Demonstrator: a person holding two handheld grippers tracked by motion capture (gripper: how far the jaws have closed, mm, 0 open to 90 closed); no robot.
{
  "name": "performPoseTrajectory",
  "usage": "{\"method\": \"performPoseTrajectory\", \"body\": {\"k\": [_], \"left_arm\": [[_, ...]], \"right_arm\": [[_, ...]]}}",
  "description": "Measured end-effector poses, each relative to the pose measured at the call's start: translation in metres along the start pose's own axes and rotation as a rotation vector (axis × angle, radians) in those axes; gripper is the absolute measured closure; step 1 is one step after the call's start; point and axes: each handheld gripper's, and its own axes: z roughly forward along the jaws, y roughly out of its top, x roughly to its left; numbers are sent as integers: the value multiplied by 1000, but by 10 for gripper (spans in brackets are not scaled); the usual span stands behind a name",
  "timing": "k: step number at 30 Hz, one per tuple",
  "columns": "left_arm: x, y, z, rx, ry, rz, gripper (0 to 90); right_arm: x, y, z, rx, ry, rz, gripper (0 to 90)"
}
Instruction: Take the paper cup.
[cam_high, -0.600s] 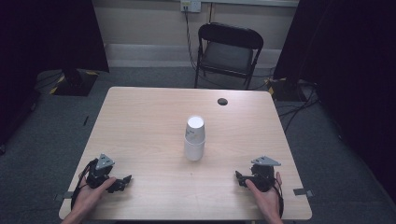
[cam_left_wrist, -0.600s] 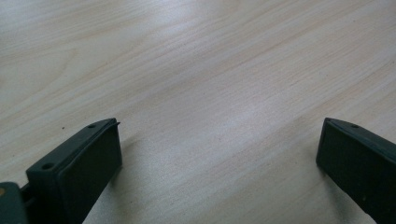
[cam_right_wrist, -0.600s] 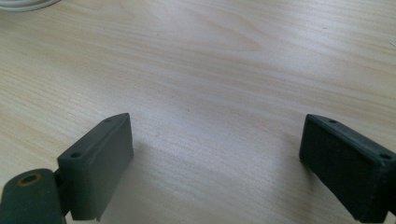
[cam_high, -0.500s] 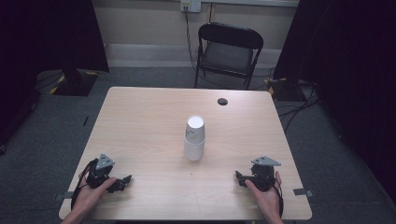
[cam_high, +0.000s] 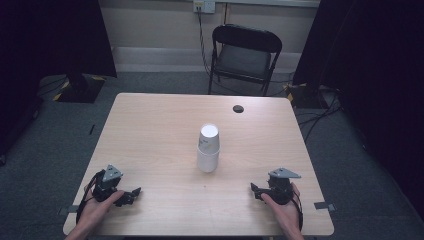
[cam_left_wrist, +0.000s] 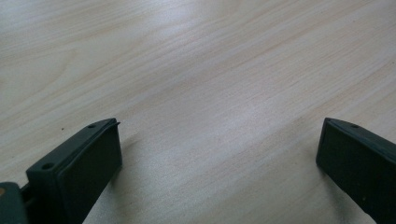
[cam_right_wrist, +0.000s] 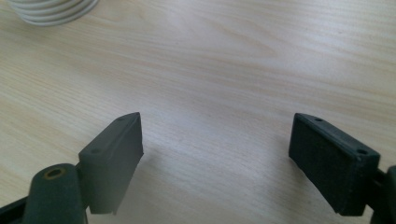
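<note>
I saw a pale wooden counter on grey carpet, a black chair behind it. The cups stood stacked at its middle. My left hand-held gripper and right hand-held gripper rested near the front edge, both wide open, holding nothing.

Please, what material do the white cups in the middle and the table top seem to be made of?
The stack of white upside-down cups looks like matt paper, possibly thin plastic: layered rolled rims show in the right gripper view. The light wooden table top looks like pale wood or wood-look laminate, with fine grain lines and a soft sheen.
</note>
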Motion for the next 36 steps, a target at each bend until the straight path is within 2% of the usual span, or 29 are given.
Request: {"method": "performPoseTrajectory", "body": {"k": [9, 18, 19, 22, 29, 31, 36], "left_arm": [[0, 0, 0, 0, 0, 1, 0], [0, 0, 0, 0, 0, 0, 0], [0, 0, 0, 0, 0, 0, 0], [0, 0, 0, 0, 0, 0, 0], [0, 0, 0, 0, 1, -1, 0], [0, 0, 0, 0, 1, -1, 0], [0, 0, 0, 0, 1, -1, 0]], "right_arm": [[5, 3, -6, -28, 42, 7, 212], [11, 11, -13, -73, 100, -16, 212], [12, 17, -17, -103, 120, -25, 188], [16, 26, -21, -134, 148, -32, 158], [28, 39, -19, -154, 196, -64, 139], [35, 47, -17, -163, 220, -97, 139], [44, 59, -16, -188, 240, -112, 139]]}}
